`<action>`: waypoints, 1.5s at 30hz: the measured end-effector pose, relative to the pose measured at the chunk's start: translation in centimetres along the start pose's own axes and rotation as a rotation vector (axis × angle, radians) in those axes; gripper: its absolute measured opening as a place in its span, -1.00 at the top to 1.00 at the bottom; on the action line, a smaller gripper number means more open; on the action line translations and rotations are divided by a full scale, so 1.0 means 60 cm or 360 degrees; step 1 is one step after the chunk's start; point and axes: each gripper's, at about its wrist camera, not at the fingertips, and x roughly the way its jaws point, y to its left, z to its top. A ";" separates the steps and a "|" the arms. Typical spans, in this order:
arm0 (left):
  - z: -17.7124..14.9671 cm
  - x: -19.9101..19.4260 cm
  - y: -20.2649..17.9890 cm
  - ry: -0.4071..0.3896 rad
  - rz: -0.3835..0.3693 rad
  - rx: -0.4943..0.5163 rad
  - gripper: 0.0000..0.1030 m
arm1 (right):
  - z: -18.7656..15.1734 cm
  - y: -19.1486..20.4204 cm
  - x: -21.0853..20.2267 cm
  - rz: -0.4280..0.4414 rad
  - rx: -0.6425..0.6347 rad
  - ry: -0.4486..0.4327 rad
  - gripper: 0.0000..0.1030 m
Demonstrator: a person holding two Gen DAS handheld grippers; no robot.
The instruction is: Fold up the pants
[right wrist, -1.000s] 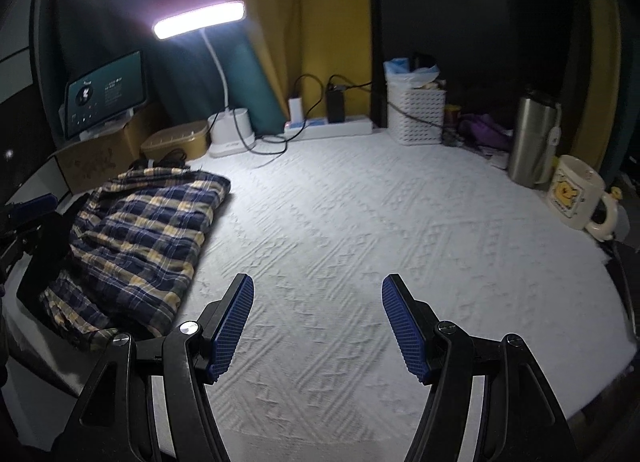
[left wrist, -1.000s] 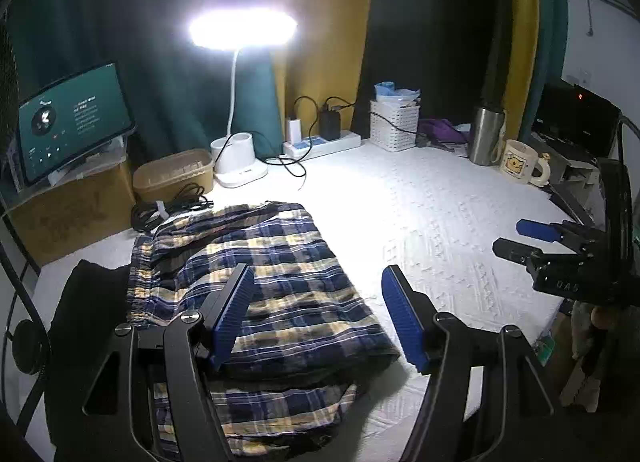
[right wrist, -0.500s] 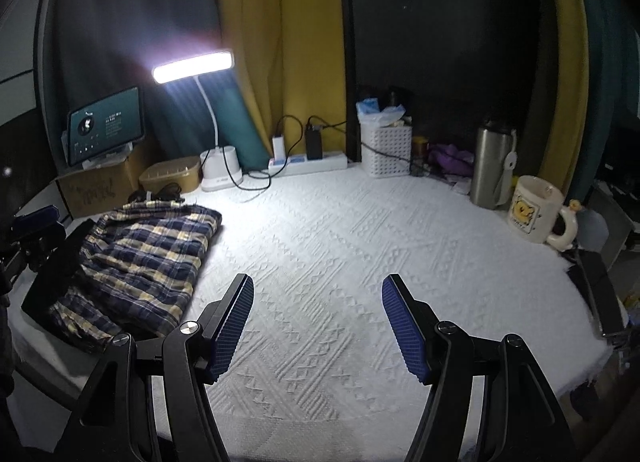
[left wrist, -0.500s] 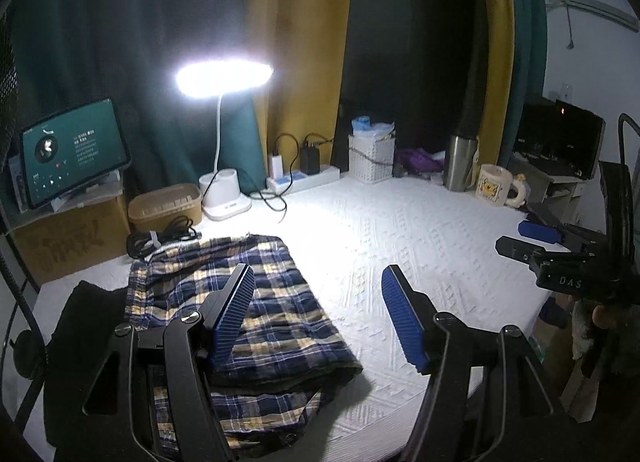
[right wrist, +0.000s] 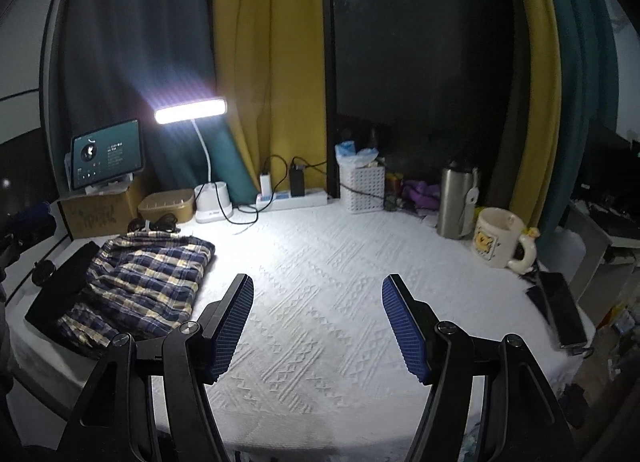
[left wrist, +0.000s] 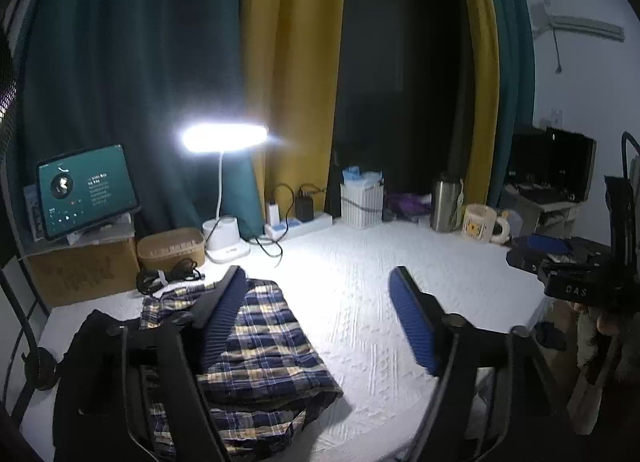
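From your left wrist: your left gripper (left wrist: 320,322) has just been opening wider and holds nothing; the folded plaid pants (left wrist: 264,346) lie below on the white table (left wrist: 360,282). The white basket (left wrist: 361,204) holds blue items.

From your right wrist: your right gripper (right wrist: 318,326) gapes empty above bare cloth; the tan tray's (right wrist: 166,207) contents are unclear.

A white textured table (right wrist: 320,302) carries everything. Folded plaid pants (right wrist: 148,282) lie at nine o'clock beside a black cloth (right wrist: 60,286). Lamp (right wrist: 212,202), power strip (right wrist: 296,200) and basket (right wrist: 362,186) line twelve; flask (right wrist: 456,202) and mug (right wrist: 496,242) sit at two, perhaps phones (right wrist: 560,310) at three.
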 end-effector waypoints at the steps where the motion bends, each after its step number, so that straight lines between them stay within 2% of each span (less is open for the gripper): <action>1: 0.002 -0.004 -0.001 -0.0017 0.0000 0.0000 -0.55 | 0.001 -0.002 -0.008 -0.0005 -0.0006 -0.0011 -0.34; 7: 0.012 -0.030 -0.015 -0.0090 -0.0008 0.0008 -0.59 | 0.006 -0.009 -0.053 -0.0040 -0.0012 -0.0086 -0.36; 11: 0.017 -0.042 -0.019 -0.0139 -0.0018 -0.0004 -0.61 | 0.013 -0.007 -0.077 -0.0061 -0.0027 -0.0140 -0.53; 20: 0.025 -0.063 -0.028 -0.0223 -0.0013 -0.0021 -0.63 | 0.028 0.003 -0.130 -0.0093 -0.0040 -0.0271 -0.66; 23: 0.027 -0.074 -0.023 -0.0259 -0.0017 -0.0051 -0.64 | 0.031 0.008 -0.147 -0.0100 -0.0035 -0.0326 -0.77; 28: 0.029 -0.095 -0.012 -0.0334 -0.0010 -0.0063 -0.85 | 0.040 0.023 -0.169 -0.0105 -0.0040 -0.0394 -0.83; 33: 0.033 -0.114 -0.002 -0.0388 0.0038 -0.0071 -0.87 | 0.052 0.044 -0.190 -0.0109 -0.0074 -0.0441 -0.84; 35: 0.034 -0.120 0.003 -0.0401 0.0060 -0.0080 -0.94 | 0.056 0.052 -0.199 -0.0103 -0.0087 -0.0463 -0.85; 40: 0.039 -0.130 0.010 -0.0412 0.0116 -0.0109 -0.98 | 0.063 0.070 -0.217 -0.0095 -0.0106 -0.0504 -0.93; 45: 0.040 -0.143 0.007 -0.0449 0.0226 -0.0027 -0.98 | 0.071 0.079 -0.235 -0.0097 -0.0071 -0.0564 -1.00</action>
